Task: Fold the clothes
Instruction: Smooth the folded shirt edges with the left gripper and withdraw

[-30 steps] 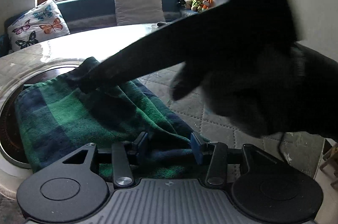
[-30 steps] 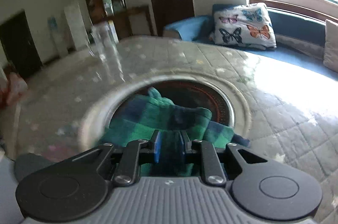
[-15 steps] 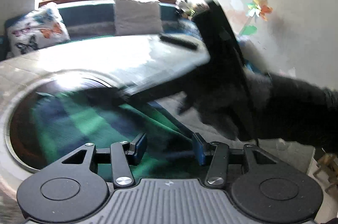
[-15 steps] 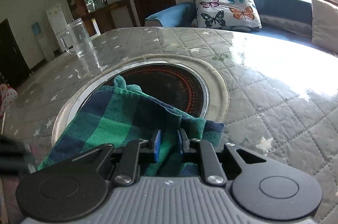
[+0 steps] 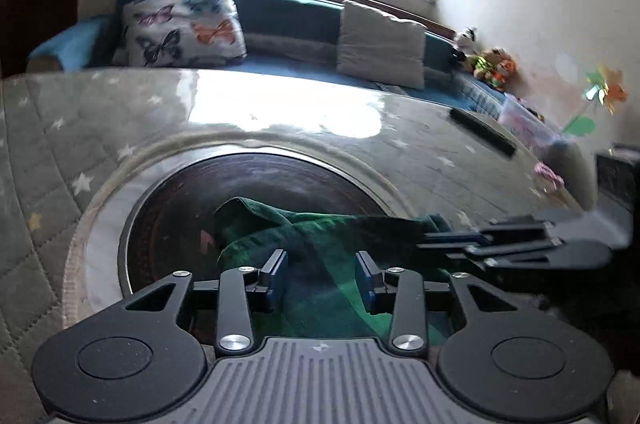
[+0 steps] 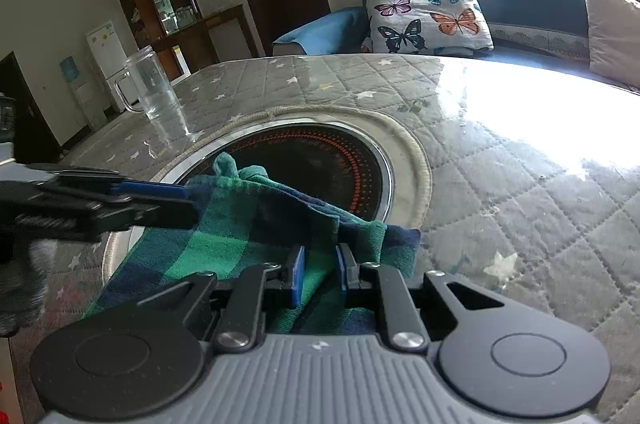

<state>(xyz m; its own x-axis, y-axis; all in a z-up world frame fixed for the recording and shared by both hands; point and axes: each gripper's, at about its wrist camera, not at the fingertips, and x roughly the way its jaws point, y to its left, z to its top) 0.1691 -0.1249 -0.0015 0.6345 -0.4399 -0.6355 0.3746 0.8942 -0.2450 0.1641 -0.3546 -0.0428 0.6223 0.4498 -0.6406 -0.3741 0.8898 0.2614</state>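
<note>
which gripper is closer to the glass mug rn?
Left. The left gripper reaches over the plaid cloth on the side facing the glass mug; the right gripper clamps the cloth's opposite edge, farther away.

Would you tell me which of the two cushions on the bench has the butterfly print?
The white butterfly-print cushion at the bench's door end; the plain beige cushion has no pattern.

Each hand-held gripper, left (image 5: pixel 321 278) and right (image 6: pixel 319 274), is showing black linkage arms, silver screws, blue finger pads (image 6: pixel 296 274) and a ribbed grey body.

Woven plaid cloth (image 6: pixel 240 224); glossy quilted table cover (image 6: pixel 520 184).
</note>
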